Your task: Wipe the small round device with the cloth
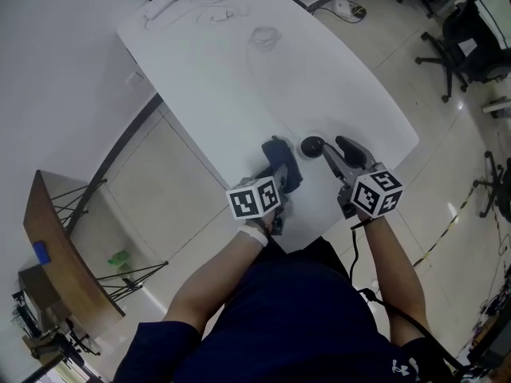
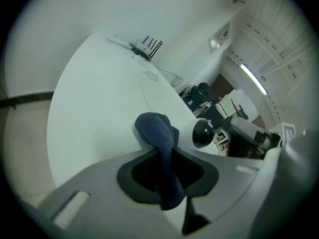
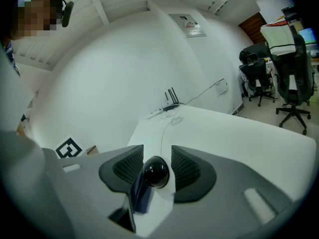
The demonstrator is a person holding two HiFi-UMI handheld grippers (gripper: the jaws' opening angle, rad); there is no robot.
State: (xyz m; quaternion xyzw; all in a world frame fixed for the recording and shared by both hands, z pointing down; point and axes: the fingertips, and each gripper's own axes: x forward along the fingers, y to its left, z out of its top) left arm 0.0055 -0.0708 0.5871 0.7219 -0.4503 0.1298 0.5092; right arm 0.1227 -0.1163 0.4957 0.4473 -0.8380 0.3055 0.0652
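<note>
Left gripper (image 1: pixel 279 174): its jaws are drawn in narrow and pinch the dark blue cloth (image 2: pixel 158 133). The cloth runs up between the pads and bunches into a rounded wad past the tips.
Right gripper (image 3: pixel 157 167): its jaws stand wide, 1 on each side of the small round device (image 3: pixel 156 173). As we read it, the pads rest against the device's sides and steady it (the fit is close, so we say this with some caution).
Device's place: lower centre of the head view, near the close edge of the white table (image 1: pixel 239 70). It sits at the tips of the right gripper and just right of the cloth.
Device's look: a glossy black dome on a white body.
Cloth against device: in the left gripper view the wad sits just left of the dome with a sliver of white between them. In the right gripper view blue fabric shows low at the left of the device. We cannot tell whether the 2 touch.
Done, in our judgement: the preparations. The cloth is taken up, the device is steadied, and the 2 lie side by side.
Left, in our judgement: the wiping itself, or most of it. No picture shows the cloth lying across the dome, and the dome's shine tells us nothing about how much has been rubbed.
Next calls for: moving the wad onto the dome and passing it round while the right gripper holds the device from sliding.
</note>
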